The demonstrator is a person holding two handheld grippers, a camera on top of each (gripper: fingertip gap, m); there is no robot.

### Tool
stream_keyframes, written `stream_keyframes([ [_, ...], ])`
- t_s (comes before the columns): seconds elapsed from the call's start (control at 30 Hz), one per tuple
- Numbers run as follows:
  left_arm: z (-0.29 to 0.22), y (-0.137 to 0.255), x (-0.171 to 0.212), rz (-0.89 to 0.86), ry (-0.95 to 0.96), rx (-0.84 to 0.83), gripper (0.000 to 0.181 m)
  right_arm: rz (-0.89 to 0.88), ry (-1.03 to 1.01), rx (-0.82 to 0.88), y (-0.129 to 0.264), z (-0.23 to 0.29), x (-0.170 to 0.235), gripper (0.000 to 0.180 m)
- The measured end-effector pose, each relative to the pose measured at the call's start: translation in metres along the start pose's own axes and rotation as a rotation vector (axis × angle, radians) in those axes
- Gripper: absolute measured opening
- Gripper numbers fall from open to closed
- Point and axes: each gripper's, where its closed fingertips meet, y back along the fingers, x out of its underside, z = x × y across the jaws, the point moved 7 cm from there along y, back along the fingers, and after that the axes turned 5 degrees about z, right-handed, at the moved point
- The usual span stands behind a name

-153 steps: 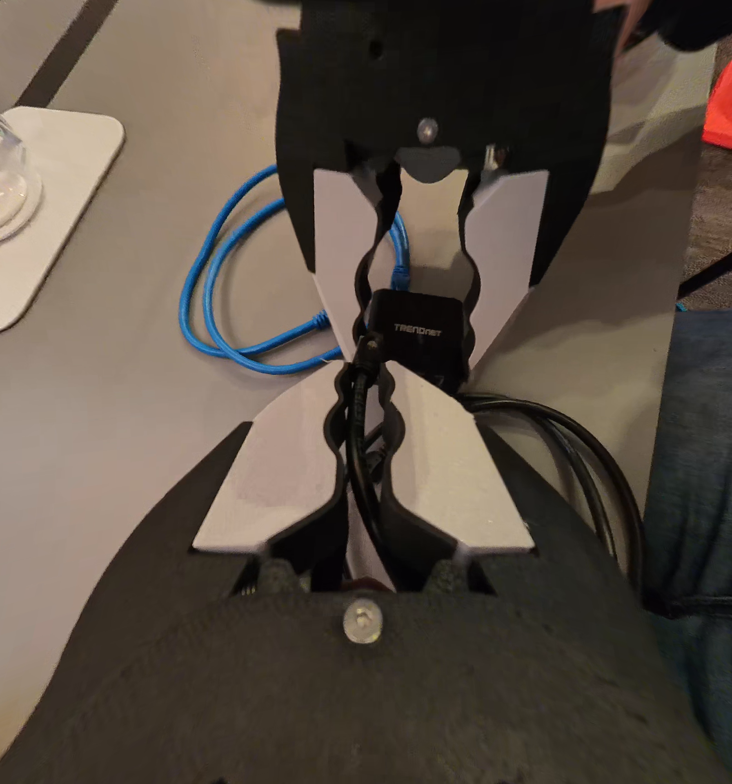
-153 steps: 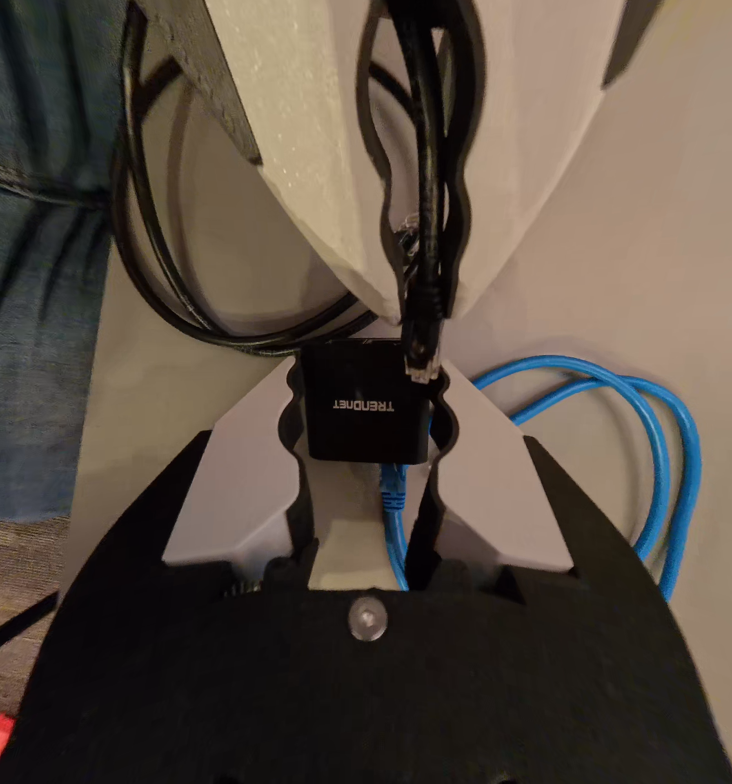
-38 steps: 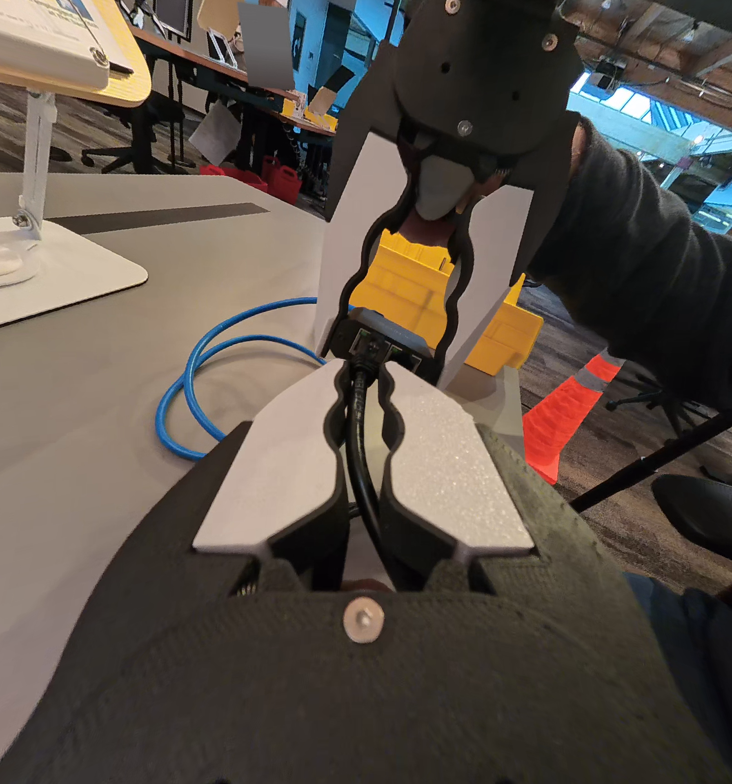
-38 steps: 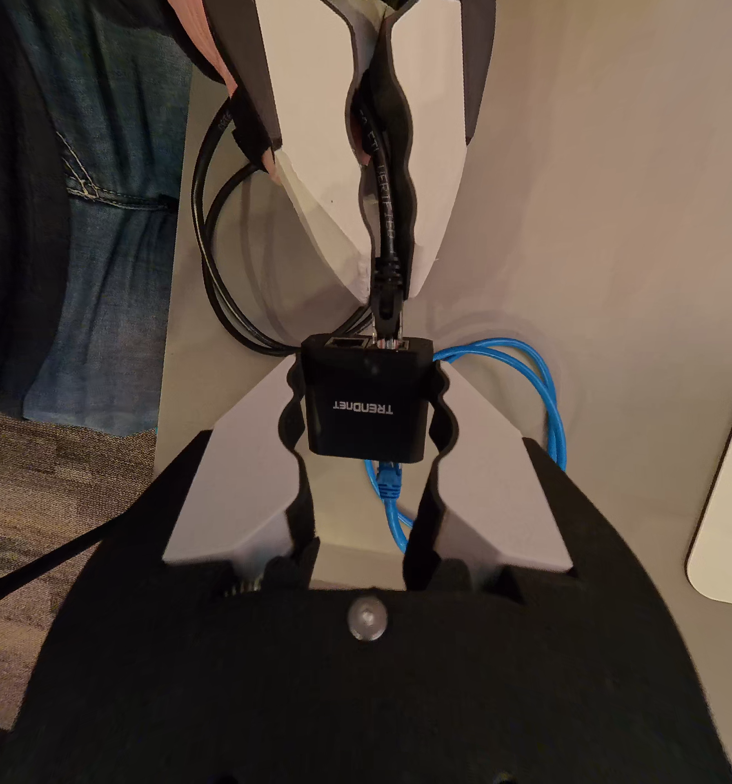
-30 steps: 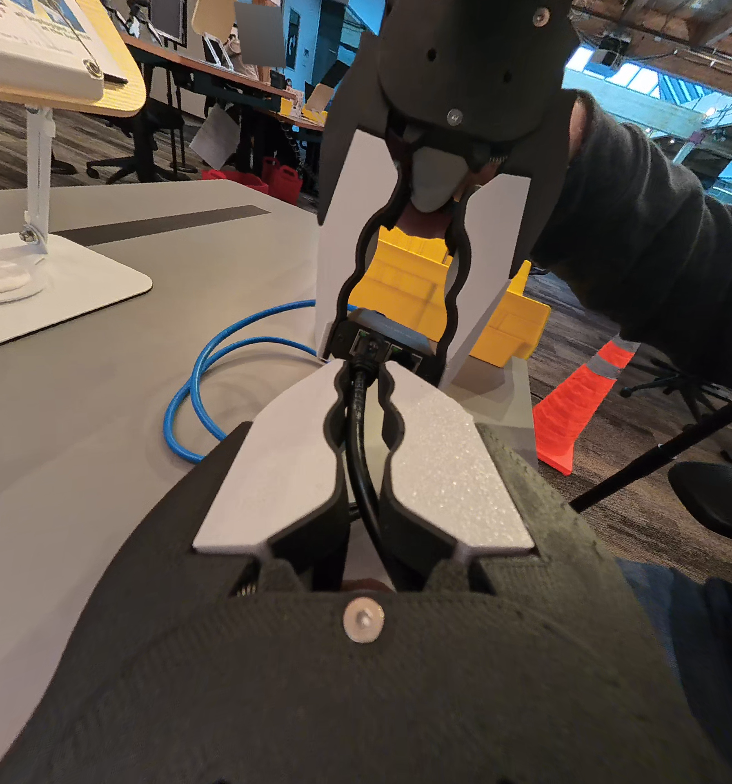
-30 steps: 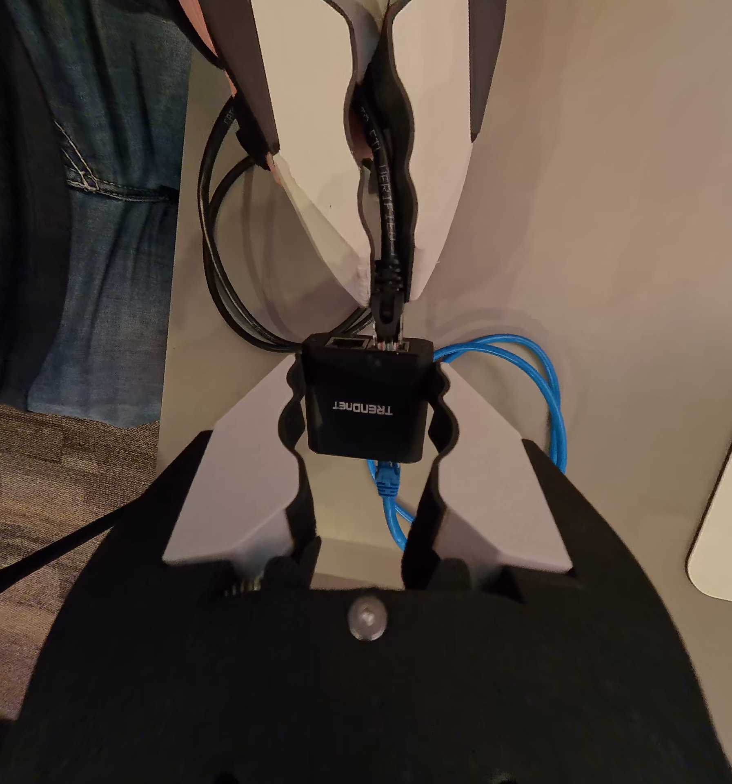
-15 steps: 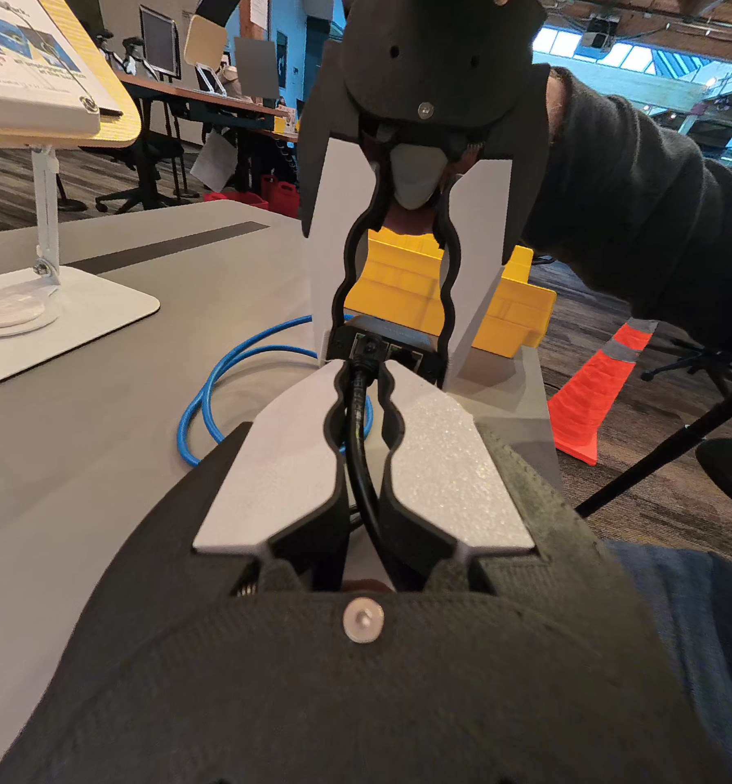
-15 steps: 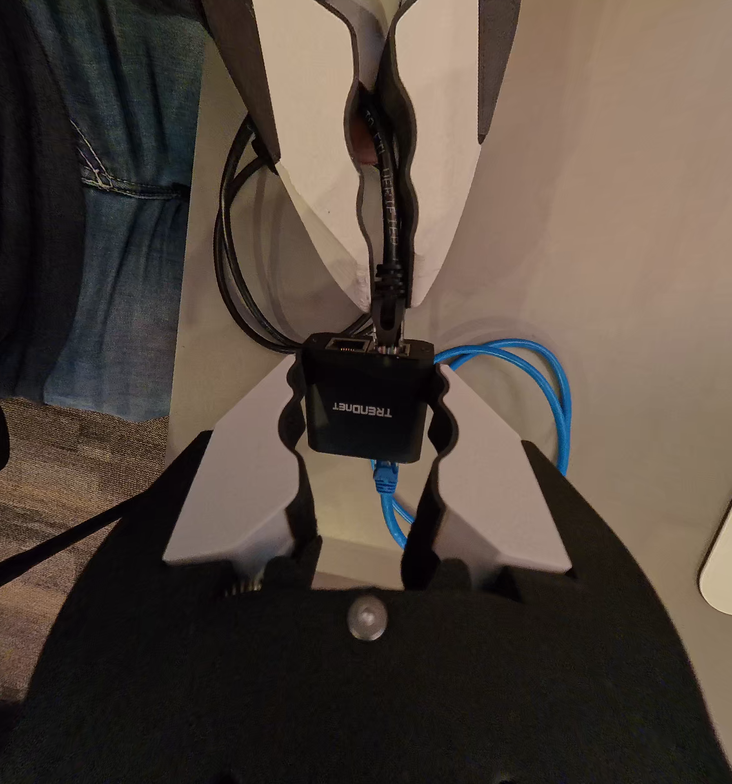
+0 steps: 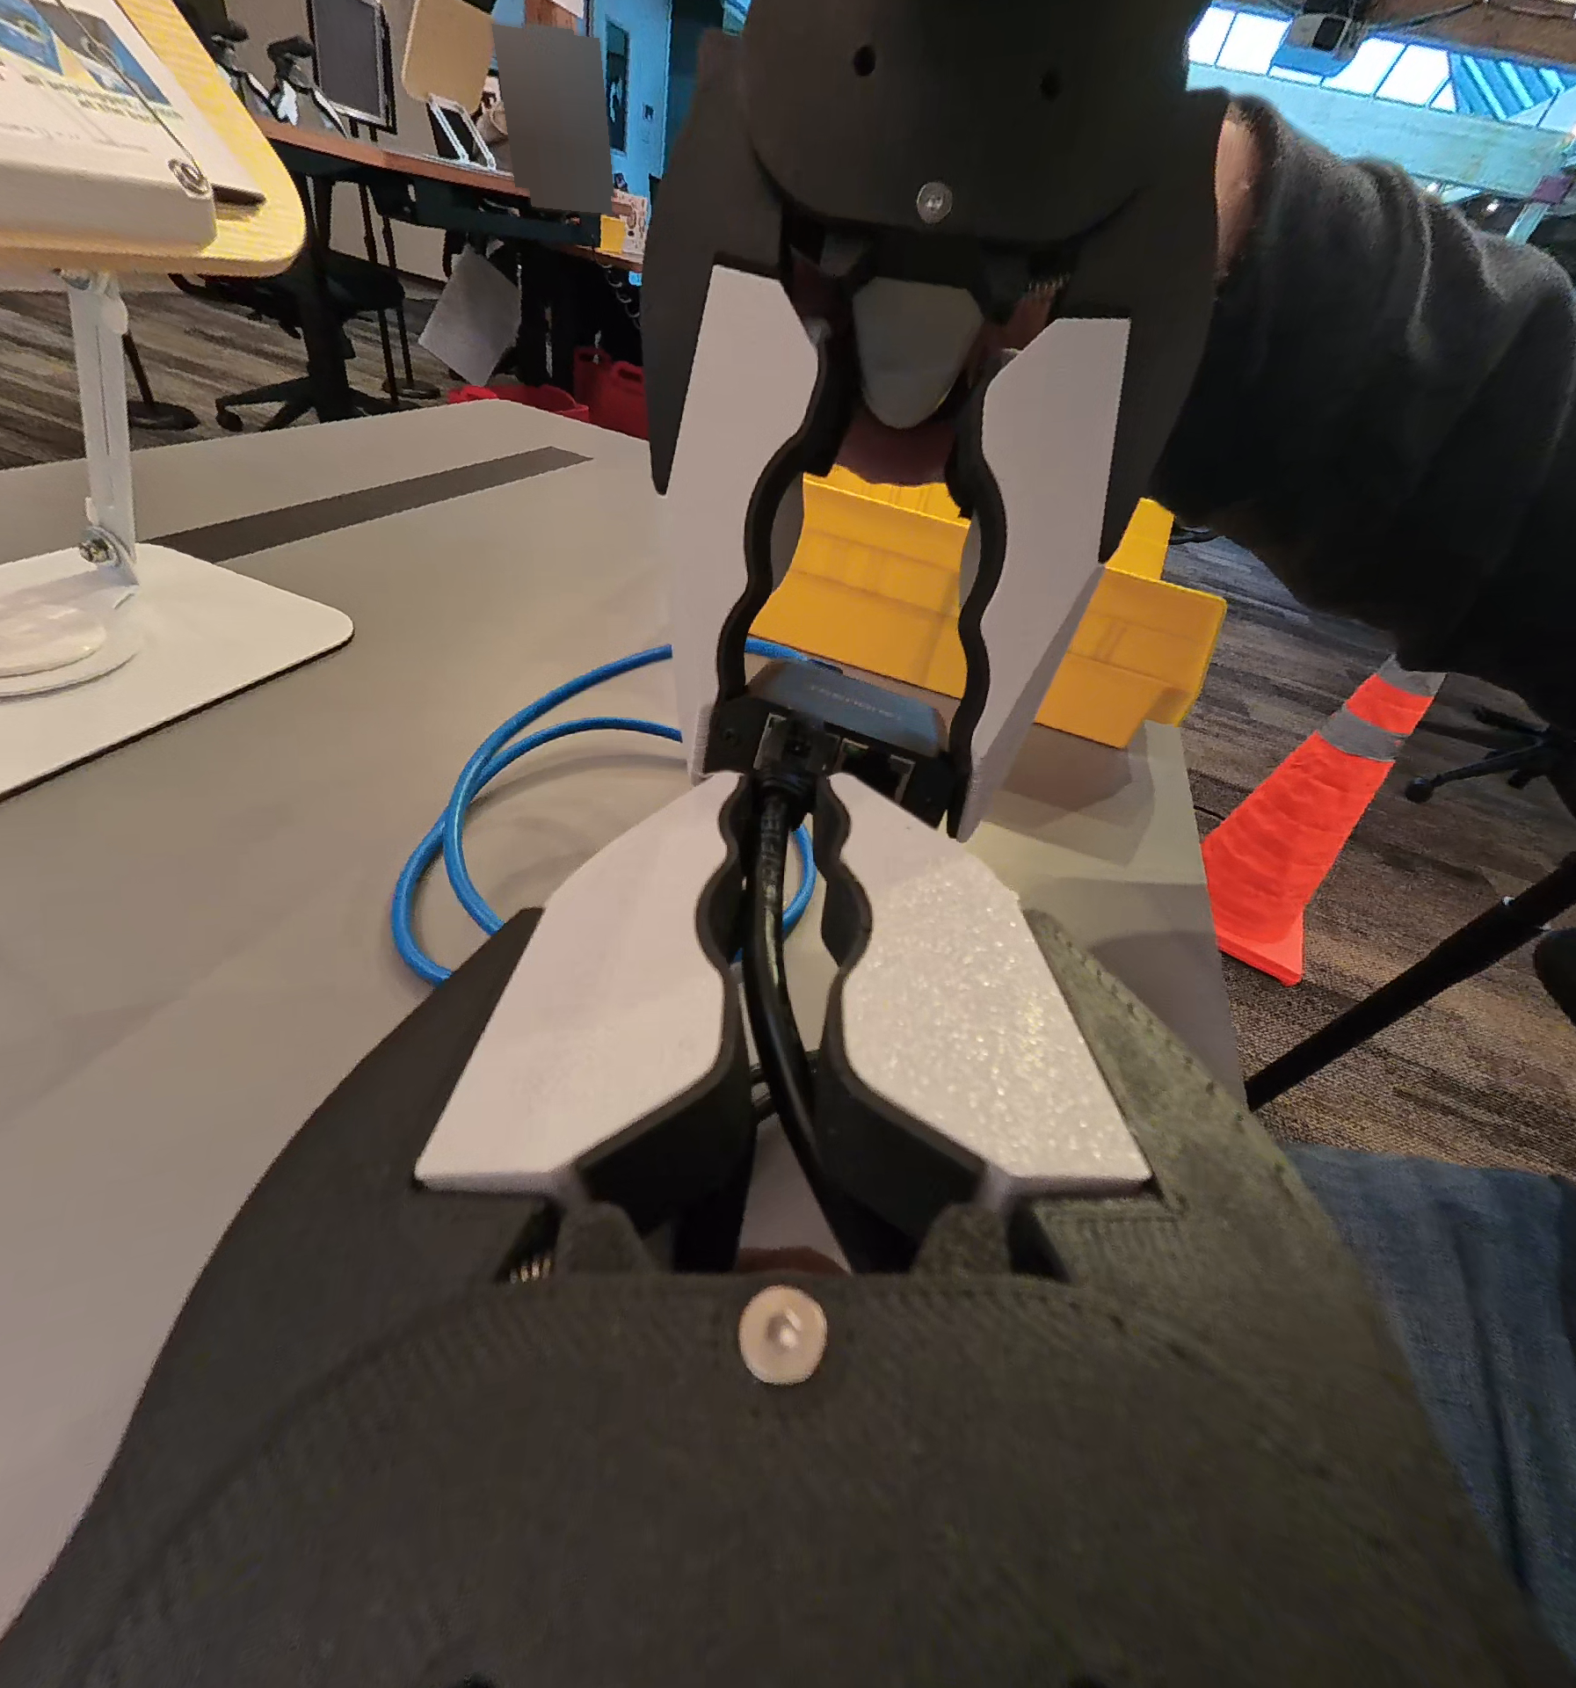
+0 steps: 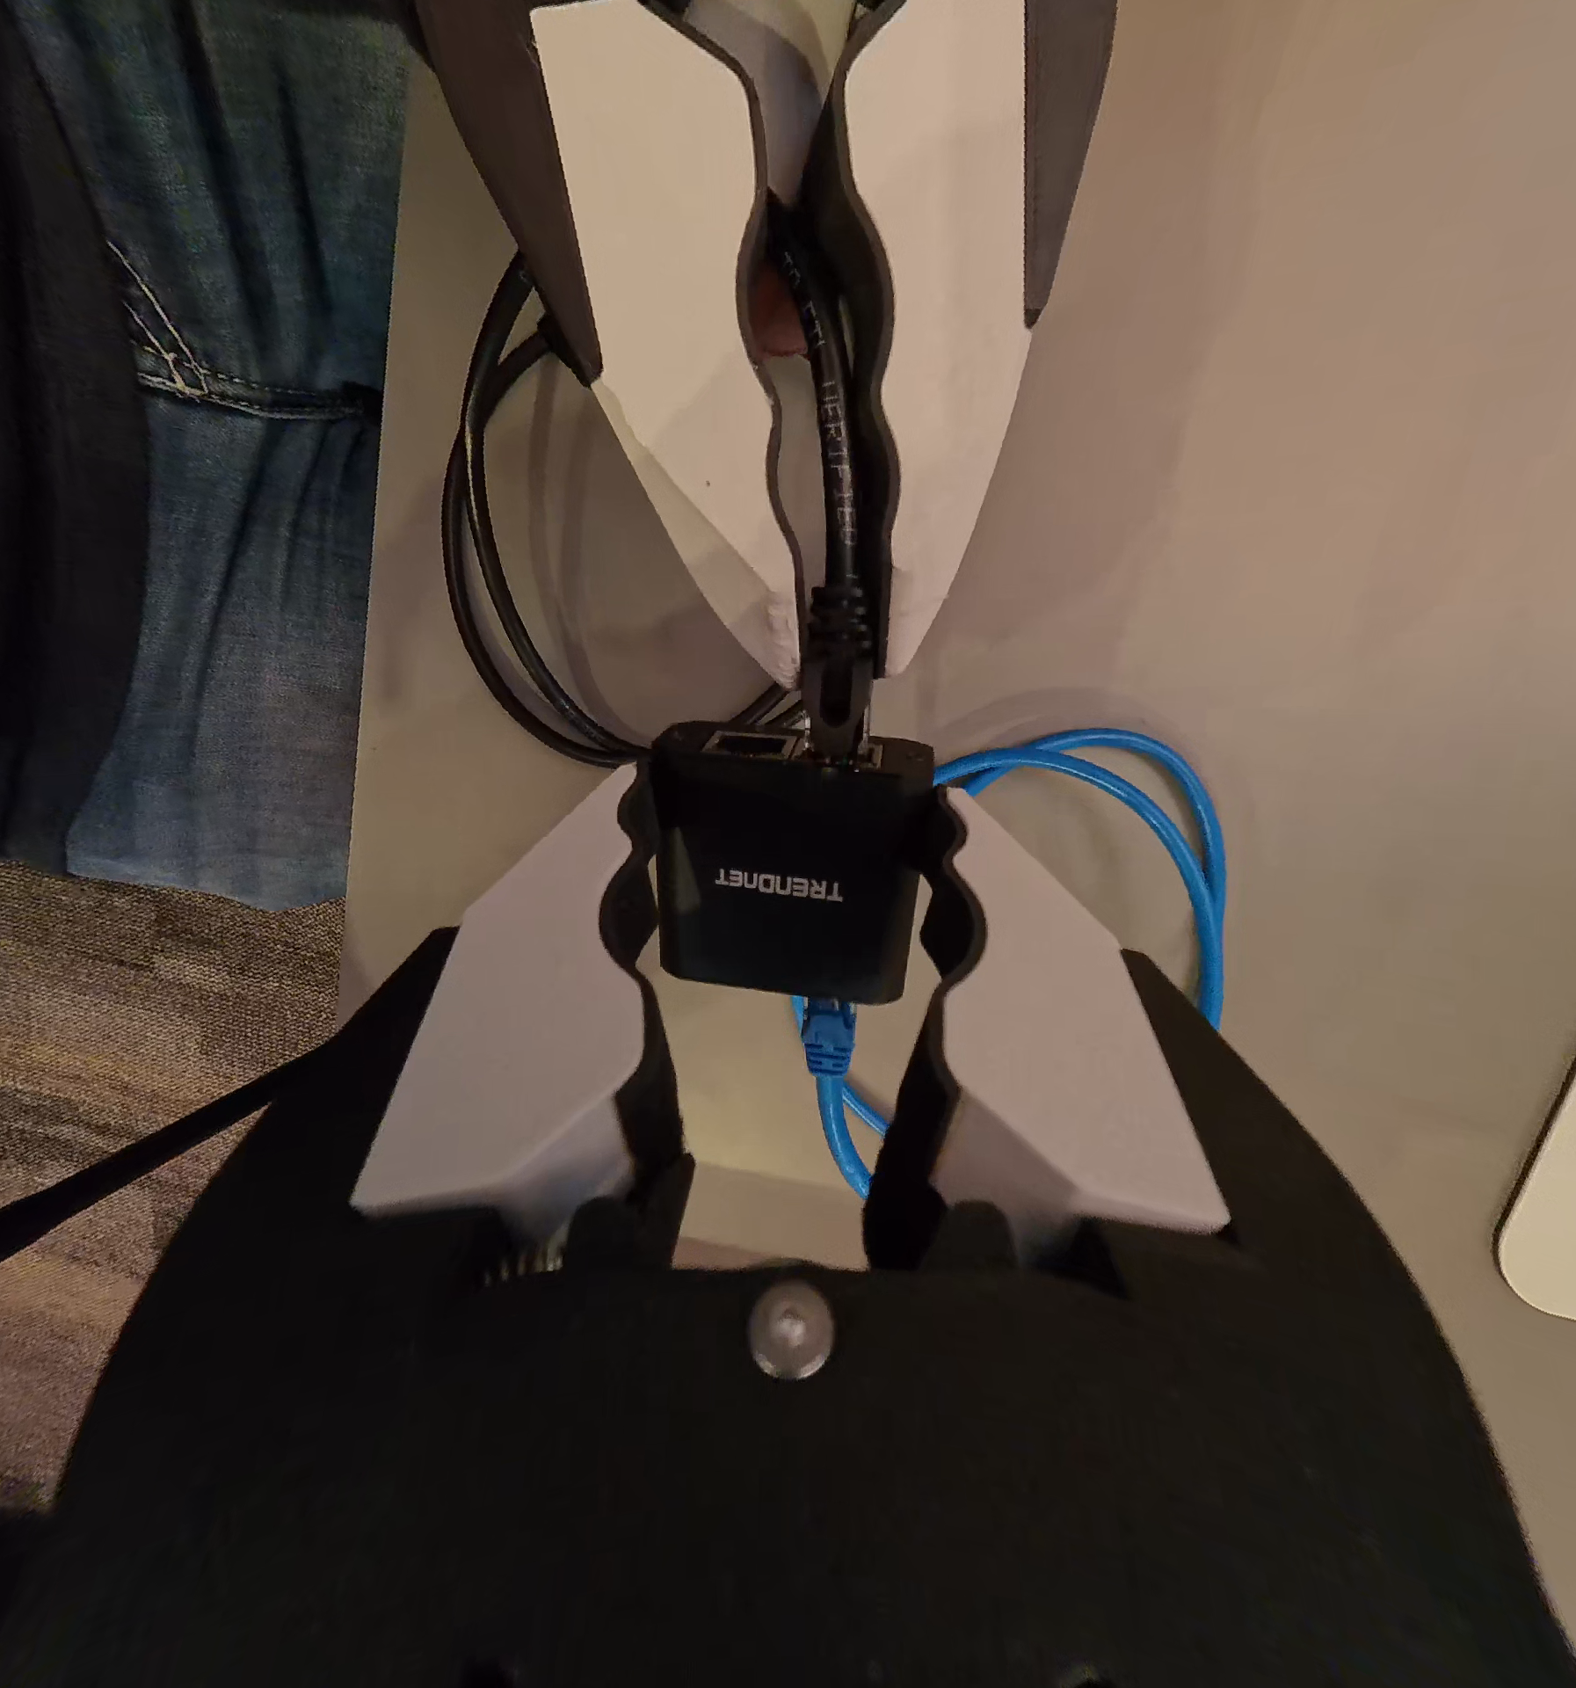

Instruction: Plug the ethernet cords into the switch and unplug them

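Grey table [image 9: 218, 913]; right gripper [image 10: 788, 877] clamps white-lettered black switch [image 10: 788, 877].

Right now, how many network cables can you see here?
2. A black cable is pinched in the left gripper, its plug at the switch held by the right gripper. A blue cable lies looped on the table.
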Motion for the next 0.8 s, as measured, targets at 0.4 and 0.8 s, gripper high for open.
stream_keyframes([
  [0.4,-0.0056,0.0041,-0.0080,-0.012,-0.072,0.004,0.012,-0.052,0.005,-0.026,0.0068,0.0034,0.0007,0.058],
  [0.8,-0.0060,0.0038,-0.0048,0.041,-0.050,0.001,0.012,-0.104,0.000,-0.009,-0.0012,0.0043,0.0060,0.058],
])
